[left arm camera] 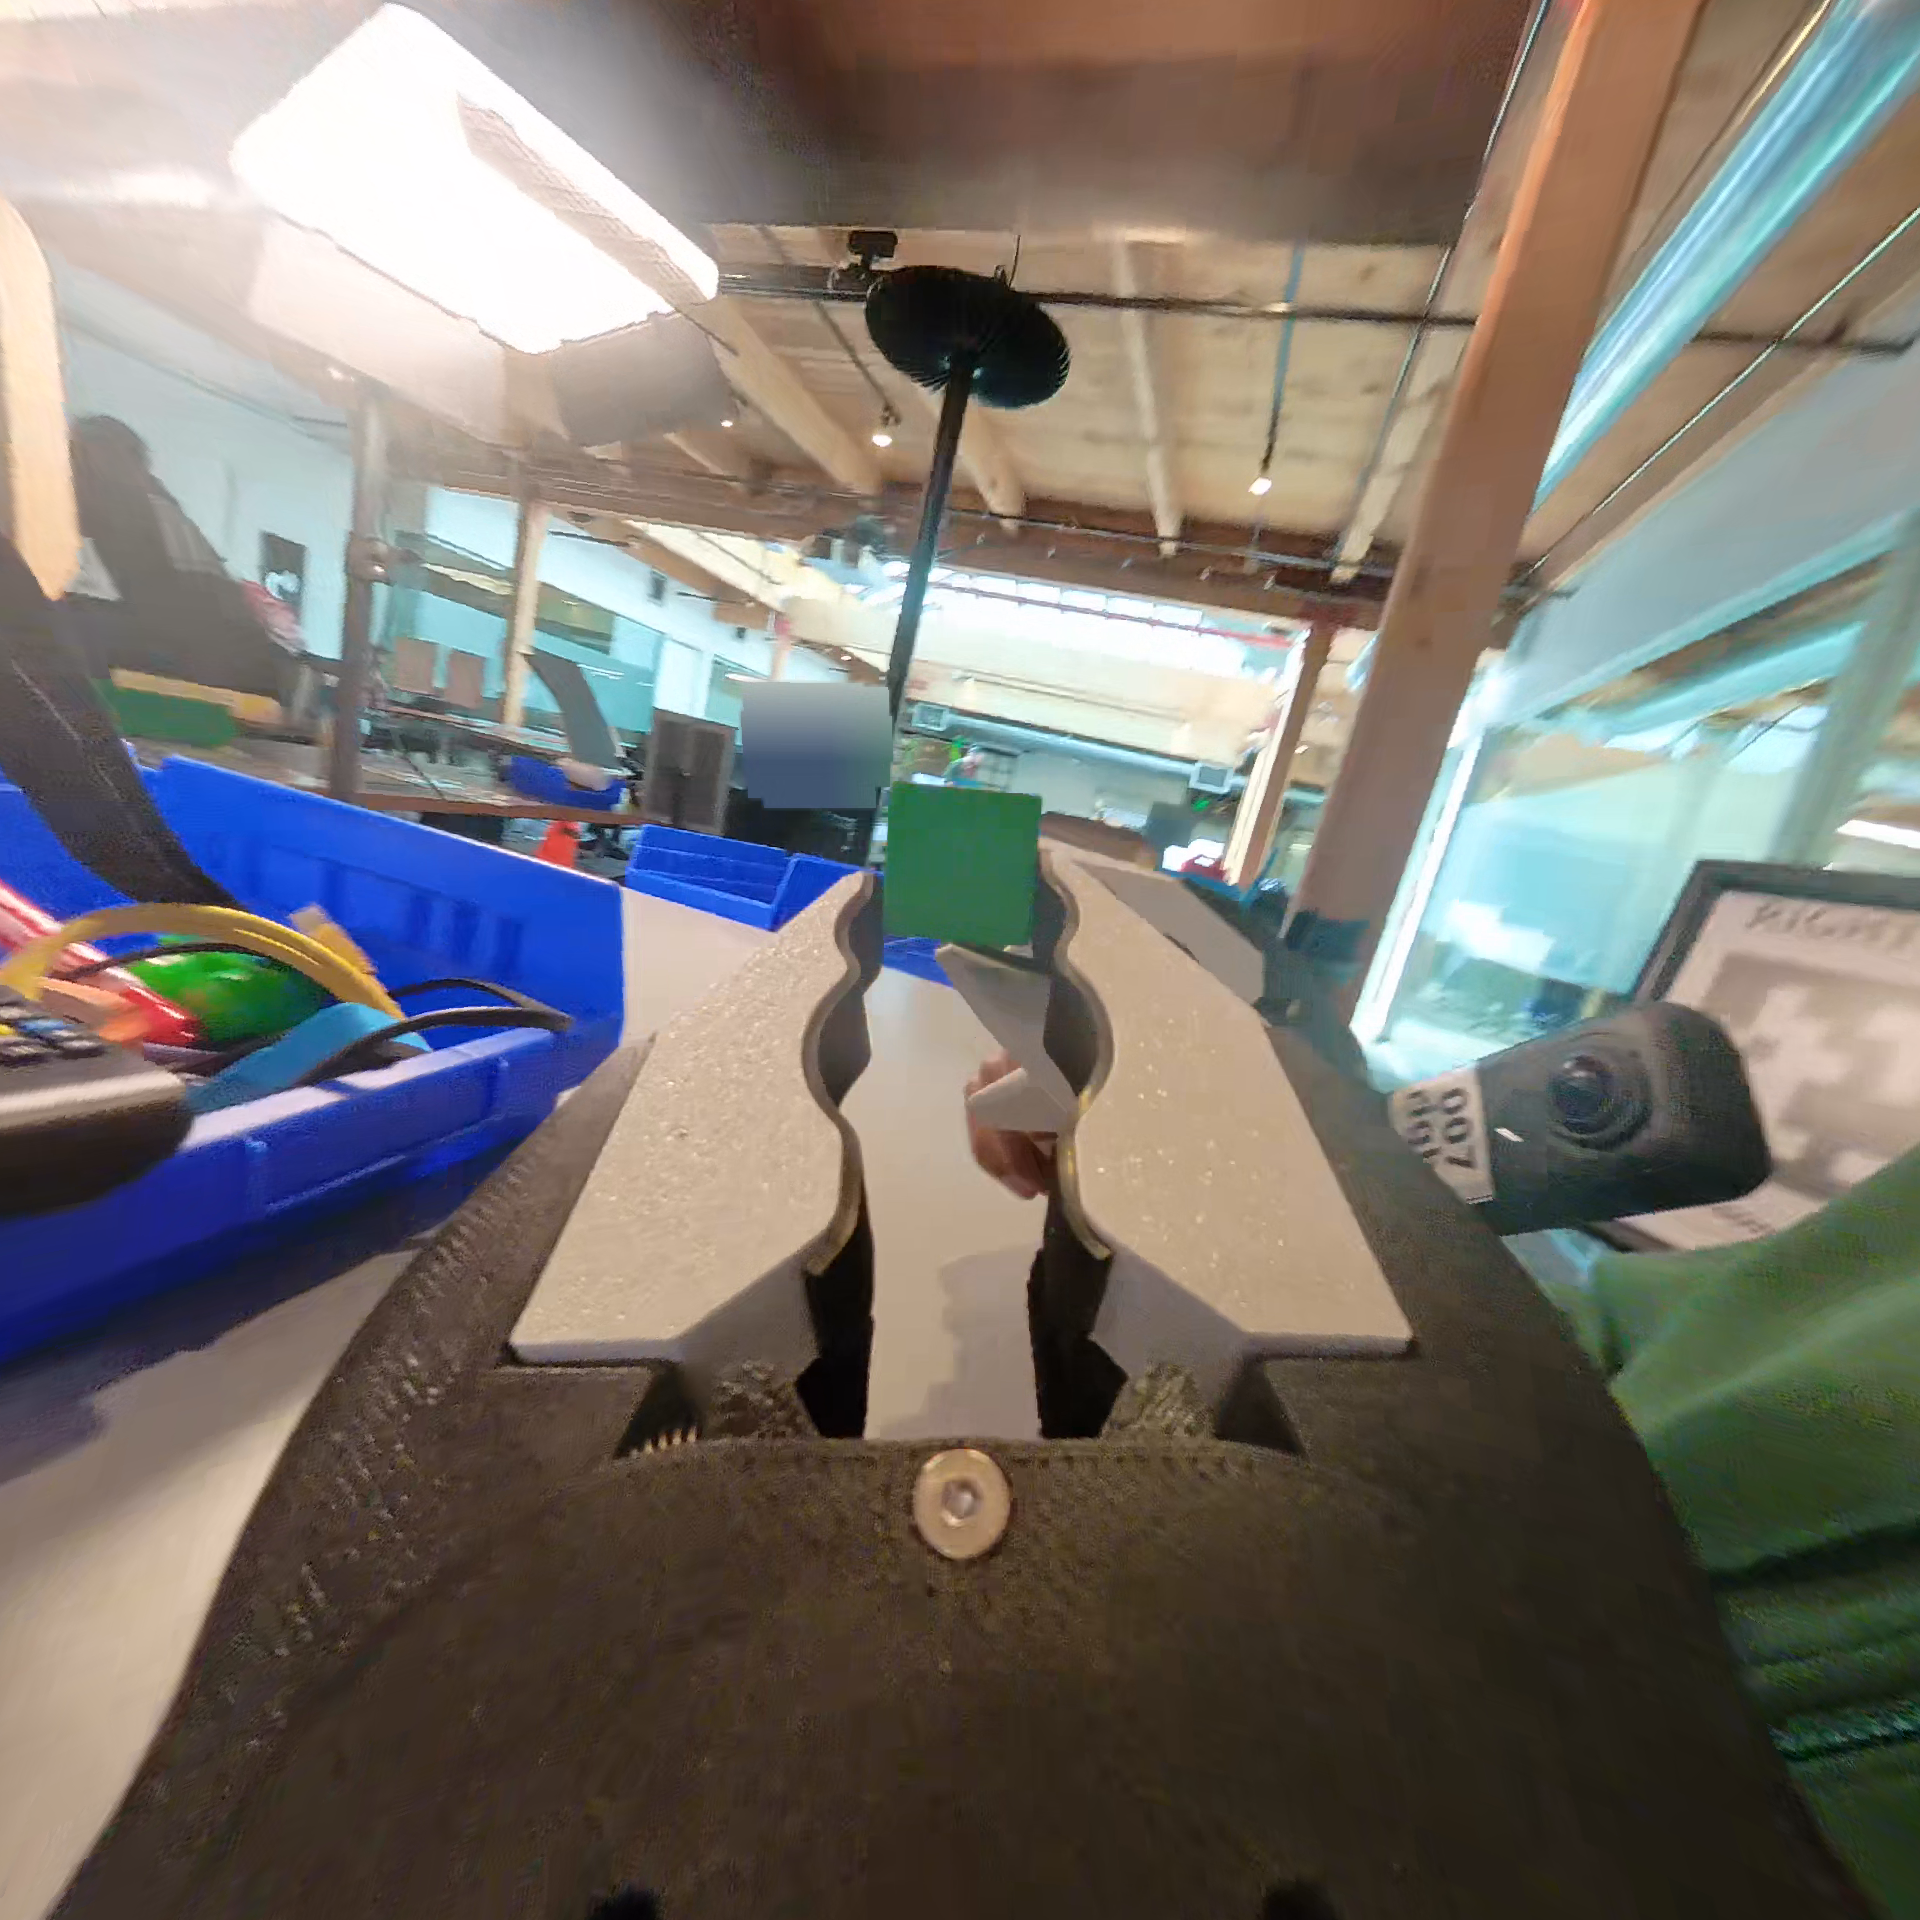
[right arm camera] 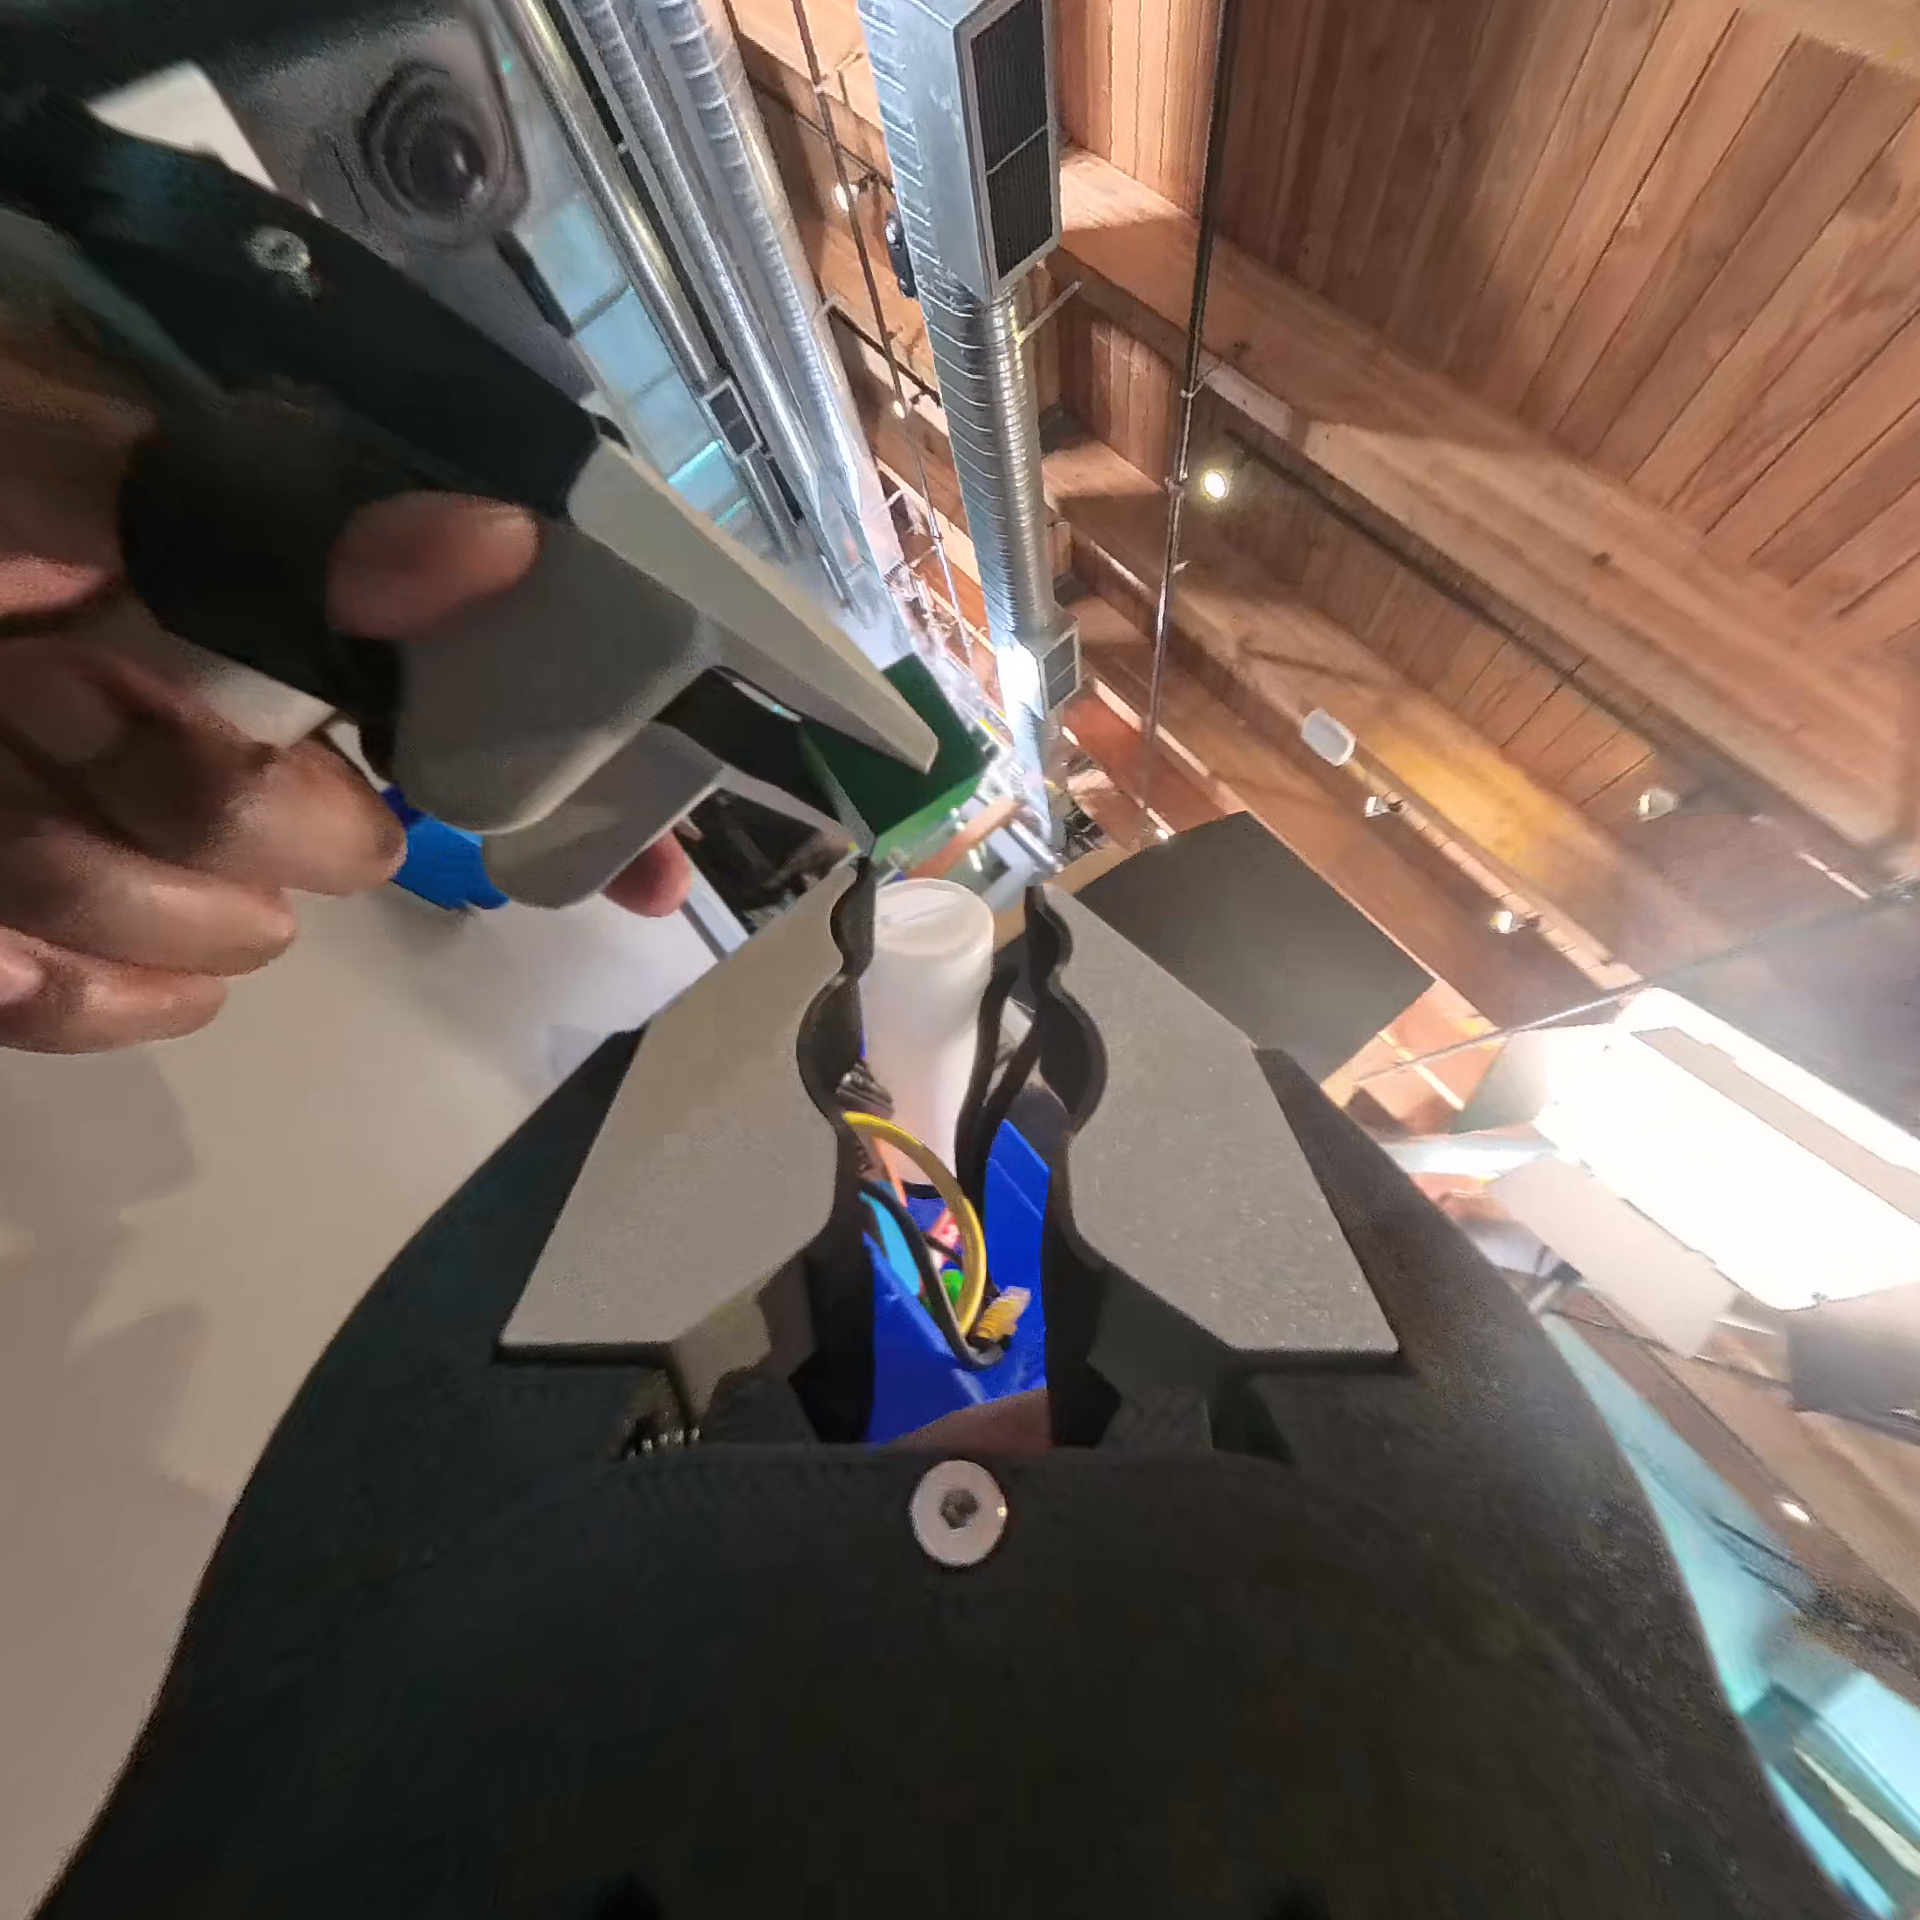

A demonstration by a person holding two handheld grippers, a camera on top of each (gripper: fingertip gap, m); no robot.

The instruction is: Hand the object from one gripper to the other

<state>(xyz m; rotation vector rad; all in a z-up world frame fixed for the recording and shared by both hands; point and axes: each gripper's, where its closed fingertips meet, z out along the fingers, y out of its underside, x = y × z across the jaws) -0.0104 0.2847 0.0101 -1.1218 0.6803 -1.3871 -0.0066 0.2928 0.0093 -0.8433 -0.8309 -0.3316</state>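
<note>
A flat green square block (left arm camera: 961, 868) is clamped between the fingertips of my left gripper (left arm camera: 958, 875), held up above the grey table. In the right wrist view the left gripper (right arm camera: 894, 798) comes in from the upper left, still shut on the green block (right arm camera: 920, 795). My right gripper (right arm camera: 951, 899) is open and empty, its left tip just under the block's lower corner. One of its fingers (left arm camera: 1003, 1023) shows in the left wrist view, just below the block between my left fingers.
A blue bin (left arm camera: 416, 935) with cables, a calculator and coloured items sits on the left of the grey table (left arm camera: 935, 1164). A second blue bin (left arm camera: 717, 883) stands farther back. A white bottle (right arm camera: 925, 977) shows through the right gripper's gap. A hand (right arm camera: 156, 790) holds the left gripper. A wooden post (left arm camera: 1455, 623) rises at the right. Only a small space, under 4 cm, lies between the two pairs of fingers. The white bottle (right arm camera: 925, 977) lies around 20 centimetres away from my left fingertips.
</note>
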